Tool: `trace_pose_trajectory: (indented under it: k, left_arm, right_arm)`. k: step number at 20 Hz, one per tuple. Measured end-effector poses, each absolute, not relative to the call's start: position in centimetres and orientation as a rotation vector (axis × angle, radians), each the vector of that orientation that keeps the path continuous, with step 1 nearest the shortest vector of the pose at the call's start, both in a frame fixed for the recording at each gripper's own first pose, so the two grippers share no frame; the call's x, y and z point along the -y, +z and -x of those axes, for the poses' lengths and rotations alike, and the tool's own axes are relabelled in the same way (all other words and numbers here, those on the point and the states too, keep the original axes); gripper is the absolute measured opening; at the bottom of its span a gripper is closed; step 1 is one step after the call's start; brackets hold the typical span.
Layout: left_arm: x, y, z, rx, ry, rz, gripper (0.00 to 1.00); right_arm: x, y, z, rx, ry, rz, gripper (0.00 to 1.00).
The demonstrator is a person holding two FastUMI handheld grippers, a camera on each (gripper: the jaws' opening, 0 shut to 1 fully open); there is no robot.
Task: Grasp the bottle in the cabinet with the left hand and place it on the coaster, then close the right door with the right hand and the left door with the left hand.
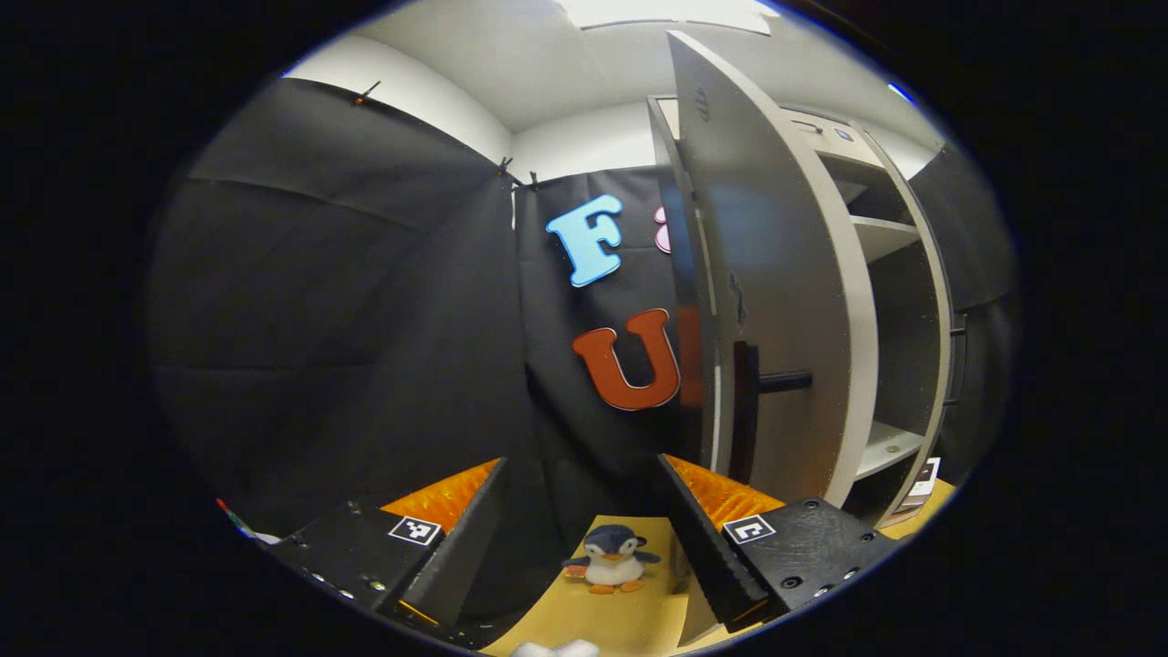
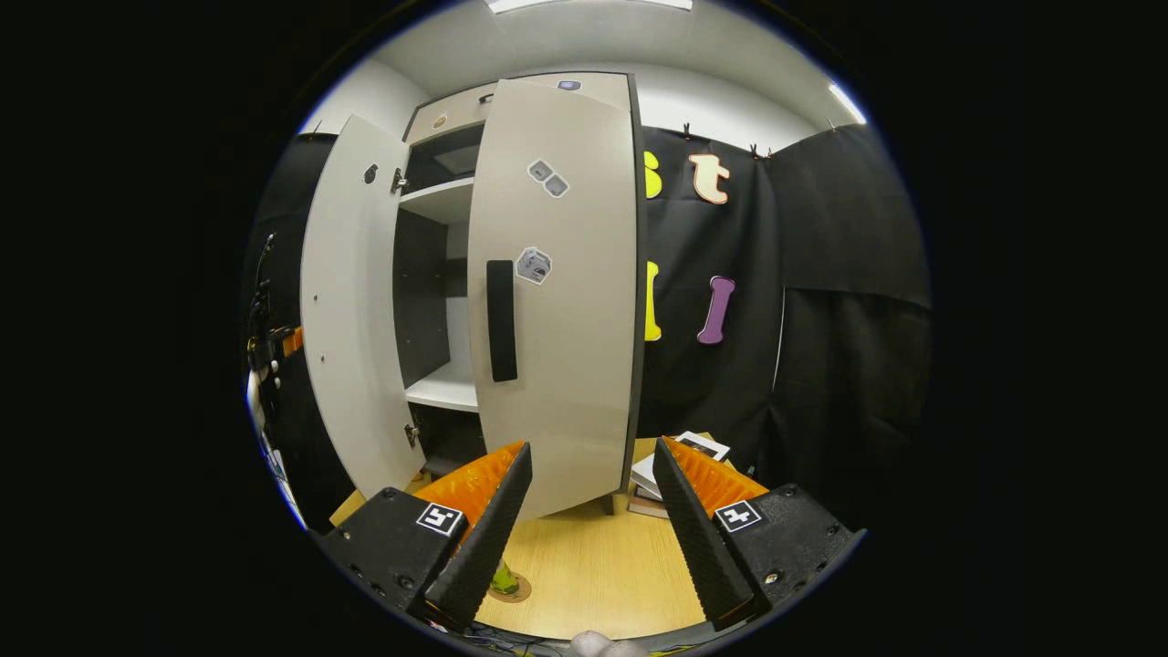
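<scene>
Jaws spread and empty on both the left gripper point(image 1: 584, 538) and the right gripper point(image 2: 584, 529).

Left gripper view: held level above the wooden tabletop point(image 1: 630, 611), aimed past a penguin plush point(image 1: 611, 558) toward the edge of the open left door point(image 1: 776, 301) of the cabinet point(image 1: 899, 338). Right gripper view: raised over the tabletop, facing the right door point(image 2: 557, 292), nearly closed, with its dark handle point(image 2: 501, 319). Down by the left finger, the bottle point(image 2: 502, 578) standing on the coaster point(image 2: 513, 591), mostly hidden.

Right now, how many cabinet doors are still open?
2. In the right gripper view, the right door is nearly closed, slightly ajar, while the left door swings wide open. In the left gripper view, the left door stands just ahead.
</scene>
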State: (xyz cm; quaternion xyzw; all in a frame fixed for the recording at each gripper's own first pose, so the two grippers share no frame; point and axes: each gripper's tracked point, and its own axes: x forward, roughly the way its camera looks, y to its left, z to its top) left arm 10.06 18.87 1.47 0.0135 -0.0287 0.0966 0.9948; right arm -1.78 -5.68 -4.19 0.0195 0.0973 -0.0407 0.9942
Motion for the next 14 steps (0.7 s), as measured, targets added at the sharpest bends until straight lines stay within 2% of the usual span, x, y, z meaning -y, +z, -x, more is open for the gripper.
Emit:
trace_pose_trajectory:
  k: [5, 7, 8, 14]
  left_arm:
    - [-18.0, 1.2, -9.5, 0.052, 0.189, -0.023, 0.87]
    - [-16.7, 1.3, -9.3, 0.057, 0.184, -0.038, 0.94]
    - [-15.8, 1.5, -9.3, 0.058, 0.173, -0.045, 0.86]
    - [-8.9, 1.9, -9.6, 0.059, 0.106, -0.061, 0.86]
  right_arm:
    - [5.9, -4.1, 2.2, -0.200, -0.065, -0.036, 0.82]
    - [6.1, -4.0, 2.3, -0.197, -0.058, -0.034, 0.82]
    - [6.2, -4.0, 2.4, -0.195, -0.053, -0.034, 0.82]
    - [7.6, -3.8, 2.7, -0.195, -0.022, -0.028, 0.82]
